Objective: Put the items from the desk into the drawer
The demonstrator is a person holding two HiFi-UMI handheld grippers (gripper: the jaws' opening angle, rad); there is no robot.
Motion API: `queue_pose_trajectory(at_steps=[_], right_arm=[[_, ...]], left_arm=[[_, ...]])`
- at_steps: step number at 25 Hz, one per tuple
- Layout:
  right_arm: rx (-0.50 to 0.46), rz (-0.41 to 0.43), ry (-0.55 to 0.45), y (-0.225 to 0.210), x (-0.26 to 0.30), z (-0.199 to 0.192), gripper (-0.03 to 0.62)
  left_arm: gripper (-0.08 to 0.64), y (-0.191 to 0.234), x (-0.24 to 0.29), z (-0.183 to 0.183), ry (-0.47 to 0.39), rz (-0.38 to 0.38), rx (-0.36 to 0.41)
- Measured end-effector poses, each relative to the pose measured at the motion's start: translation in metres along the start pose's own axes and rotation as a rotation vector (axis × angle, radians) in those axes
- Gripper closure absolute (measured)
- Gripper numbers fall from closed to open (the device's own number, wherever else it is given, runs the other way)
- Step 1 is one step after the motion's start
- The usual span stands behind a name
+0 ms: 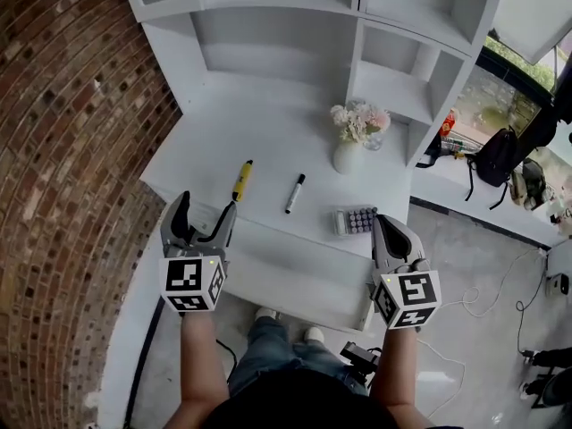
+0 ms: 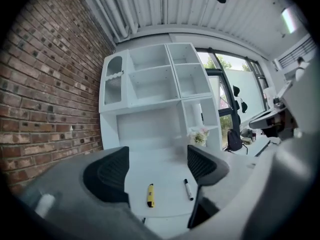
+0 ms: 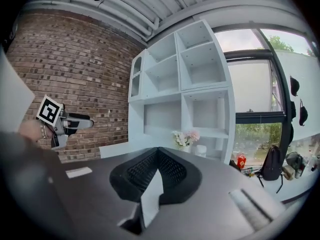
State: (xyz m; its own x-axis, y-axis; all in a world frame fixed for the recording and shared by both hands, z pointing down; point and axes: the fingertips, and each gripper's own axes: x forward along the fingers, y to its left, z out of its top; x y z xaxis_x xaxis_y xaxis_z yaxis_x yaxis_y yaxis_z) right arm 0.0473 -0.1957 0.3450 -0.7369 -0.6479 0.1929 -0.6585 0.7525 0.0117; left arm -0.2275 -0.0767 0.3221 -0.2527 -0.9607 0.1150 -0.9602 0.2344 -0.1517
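Your left gripper [image 1: 207, 206]: fingers open, empty | your right gripper [image 1: 386, 222]: fingers closed, empty | yellow knife [image 1: 241, 180], black marker [image 1: 295, 193] on bench [image 1: 268, 137], left of flower vase [image 1: 349, 155] | small box [image 1: 355, 220] in front of vase

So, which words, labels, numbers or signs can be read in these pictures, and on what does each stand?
No text can be read.
Square markers on the gripper cubes: black-and-white patterns, no letters.
Red container by the window: label too small to read.
Black pen and yellow tool: no print can be made out.
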Motion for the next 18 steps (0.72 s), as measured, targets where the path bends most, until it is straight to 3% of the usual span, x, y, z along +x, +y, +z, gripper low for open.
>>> queue_pose_trajectory(at_steps=[11,18], right_arm=[[0.008,-0.131,0.068,0.047,0.054,-0.001,0.583],[0.008,-0.207,0.126,0.065,0.075,-0.017,0.583]], left_arm=[[0.210,0.053,0.073,-0.063,0.107,-0.166,-0.064],[0.213,0.061,0.113,-0.098,0.159,-0.270,-0.093]])
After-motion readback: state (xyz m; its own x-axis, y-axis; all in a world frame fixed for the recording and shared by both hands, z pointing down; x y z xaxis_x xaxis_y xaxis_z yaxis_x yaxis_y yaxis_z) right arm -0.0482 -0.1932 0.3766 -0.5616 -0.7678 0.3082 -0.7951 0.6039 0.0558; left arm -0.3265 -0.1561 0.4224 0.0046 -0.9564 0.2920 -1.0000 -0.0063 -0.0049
